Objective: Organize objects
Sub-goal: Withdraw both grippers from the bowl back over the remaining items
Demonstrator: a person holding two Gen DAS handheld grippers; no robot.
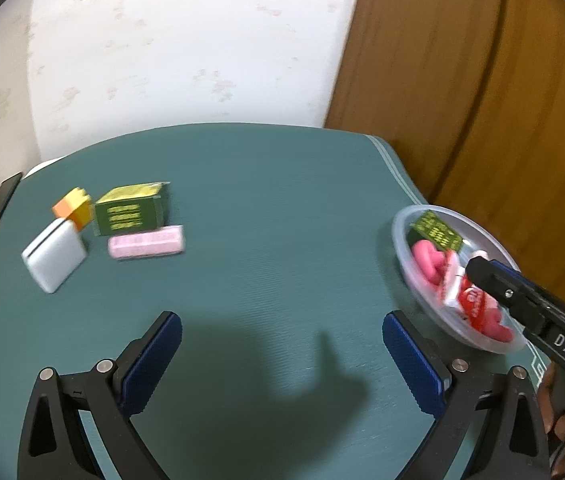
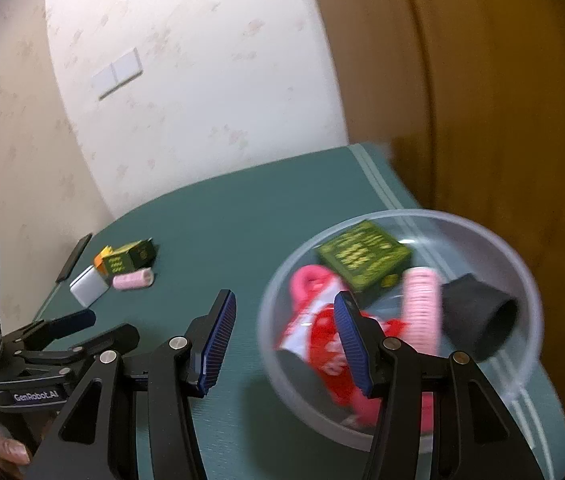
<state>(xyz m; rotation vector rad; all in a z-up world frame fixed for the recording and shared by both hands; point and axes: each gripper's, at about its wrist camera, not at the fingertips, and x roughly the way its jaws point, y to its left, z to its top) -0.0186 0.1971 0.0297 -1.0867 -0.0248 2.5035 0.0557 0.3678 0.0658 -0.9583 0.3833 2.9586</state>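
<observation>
Sorting is mid-way: the clear bowl [image 2: 522,280] at the mat's right edge holds several items, four more [image 1: 130,210] wait far left, and the next move sends the wide, empty left gripper [image 1: 282,364] there, the right gripper [image 2: 286,340] straddling the rim part-open, pinching nothing.

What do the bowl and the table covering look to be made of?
The bowl looks like clear, slightly frosted plastic: its contents and the mat's stripes show through its wall. The table covering seems a matte teal mat, perhaps foam or rubber, finely ribbed with pale border stripes.
</observation>
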